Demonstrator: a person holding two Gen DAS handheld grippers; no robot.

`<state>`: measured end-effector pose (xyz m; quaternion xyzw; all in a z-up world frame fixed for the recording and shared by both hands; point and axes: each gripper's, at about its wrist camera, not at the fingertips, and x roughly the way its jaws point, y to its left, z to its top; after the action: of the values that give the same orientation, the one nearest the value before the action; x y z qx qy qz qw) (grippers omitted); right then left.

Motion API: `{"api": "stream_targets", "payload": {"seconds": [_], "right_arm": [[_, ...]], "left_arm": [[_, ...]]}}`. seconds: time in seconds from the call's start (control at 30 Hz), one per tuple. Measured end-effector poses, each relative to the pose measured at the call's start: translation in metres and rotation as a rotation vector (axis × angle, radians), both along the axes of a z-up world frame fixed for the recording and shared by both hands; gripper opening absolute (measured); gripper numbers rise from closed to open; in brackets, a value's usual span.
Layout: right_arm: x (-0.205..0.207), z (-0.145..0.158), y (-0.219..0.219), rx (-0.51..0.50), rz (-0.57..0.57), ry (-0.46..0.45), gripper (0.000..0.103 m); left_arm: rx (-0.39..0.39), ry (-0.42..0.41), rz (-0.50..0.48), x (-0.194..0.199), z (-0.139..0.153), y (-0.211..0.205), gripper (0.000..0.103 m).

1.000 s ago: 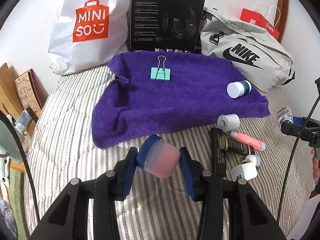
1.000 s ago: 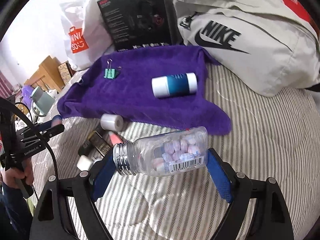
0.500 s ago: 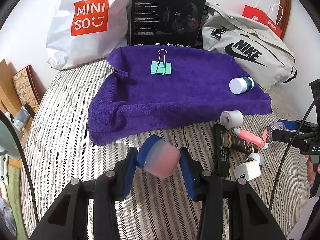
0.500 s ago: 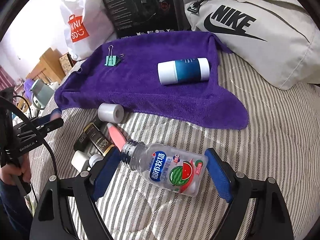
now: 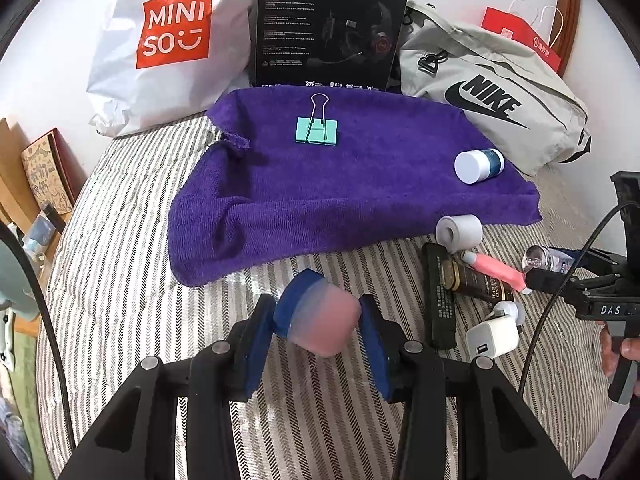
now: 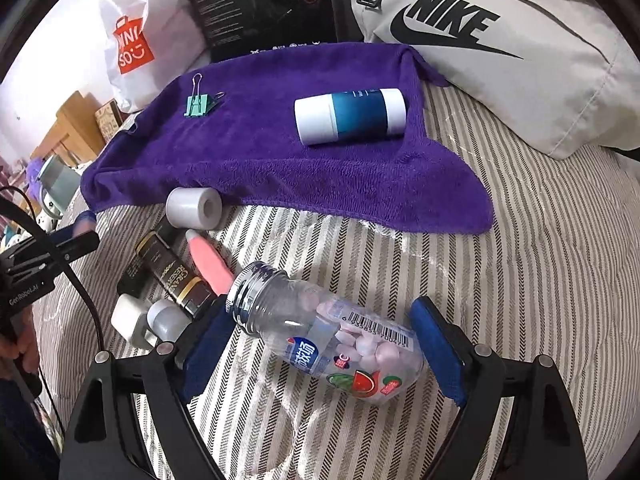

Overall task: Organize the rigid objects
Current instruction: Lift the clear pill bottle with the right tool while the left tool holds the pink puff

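My left gripper (image 5: 318, 309) is shut on a pink cylinder with a blue end (image 5: 320, 322), held above the striped bed in front of the purple towel (image 5: 340, 192). My right gripper (image 6: 320, 311) grips a clear, capless candy bottle (image 6: 332, 344) lengthwise. The bottle tilts, mouth toward the left finger. A teal binder clip (image 5: 317, 130) and a white and blue bottle (image 6: 350, 116) lie on the towel. Off its near edge lie a white roll (image 6: 194, 208), a pink tube (image 6: 208, 260), a black and gold tube (image 5: 476, 282) and a white charger (image 5: 492, 336).
A Miniso bag (image 5: 168, 40), a black headset box (image 5: 328, 24), a grey Nike bag (image 5: 492, 96) and a red paper bag (image 5: 520, 36) line the back against the wall. A flat black bar (image 5: 438, 296) lies in the pile. A person's hand (image 5: 624, 352) holds the right gripper.
The right gripper has sunk toward the bed beside the pile, and the candy bottle has rolled and tilted between its fingers. The left gripper still holds the pink cylinder, barely shifted.
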<state>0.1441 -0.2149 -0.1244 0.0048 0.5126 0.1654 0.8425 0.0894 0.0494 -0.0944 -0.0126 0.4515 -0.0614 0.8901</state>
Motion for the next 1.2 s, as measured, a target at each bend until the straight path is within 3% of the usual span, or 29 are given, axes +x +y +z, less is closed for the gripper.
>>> {"api": "stream_targets", "payload": {"seconds": [0.4,0.73,1.07,1.2], "right_arm": [[-0.004,0.006,-0.029,0.028,-0.058,0.015,0.087],[-0.011,-0.001,-0.018,-0.090,-0.012,0.005,0.088],[-0.035,-0.001,-0.036,-0.014,-0.198,0.033,0.095],[-0.032,-0.001,-0.030,-0.036,-0.236,0.026,0.096]], "left_arm": [[-0.011,0.008,-0.004,-0.002,-0.005,-0.004,0.041],[-0.011,0.015,-0.012,-0.001,-0.007,-0.007,0.041],[-0.038,0.011,-0.036,-0.001,-0.010,-0.007,0.041],[-0.058,0.009,-0.041,-0.001,-0.011,-0.004,0.041]]}}
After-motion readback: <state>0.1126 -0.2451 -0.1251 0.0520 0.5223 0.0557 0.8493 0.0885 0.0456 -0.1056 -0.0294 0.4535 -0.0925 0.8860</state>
